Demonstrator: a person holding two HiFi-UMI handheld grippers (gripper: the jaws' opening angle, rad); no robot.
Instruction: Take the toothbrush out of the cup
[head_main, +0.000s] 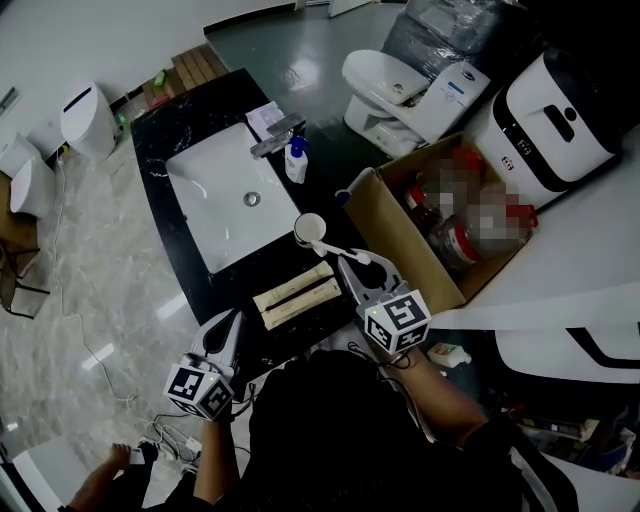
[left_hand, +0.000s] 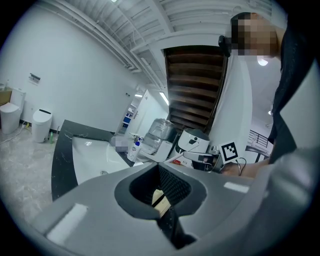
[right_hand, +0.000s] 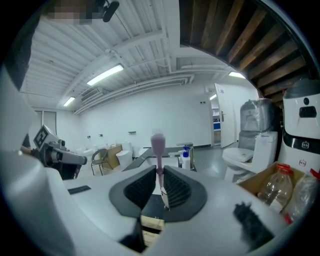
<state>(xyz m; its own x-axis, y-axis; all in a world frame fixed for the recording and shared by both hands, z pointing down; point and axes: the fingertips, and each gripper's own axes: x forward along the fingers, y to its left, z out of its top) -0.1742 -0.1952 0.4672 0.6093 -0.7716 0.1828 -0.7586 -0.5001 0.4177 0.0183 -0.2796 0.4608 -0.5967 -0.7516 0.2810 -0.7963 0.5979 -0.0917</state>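
The toothbrush (right_hand: 158, 150) is clamped between the closed jaws of the right gripper (right_hand: 161, 189), its pink head standing up beyond them. In the head view it is held outside the white cup (head_main: 309, 228), just beside its rim over the black counter (head_main: 160, 135). The left gripper (left_hand: 162, 195) is seen with its jaws brought together on nothing, and plastic bottles (right_hand: 276, 186) are packed in the open cardboard box (head_main: 388, 232).

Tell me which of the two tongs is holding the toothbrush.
The right tongs: their jaws are shut on the toothbrush, its pink head pointing away. The left tongs are shut with nothing between them.
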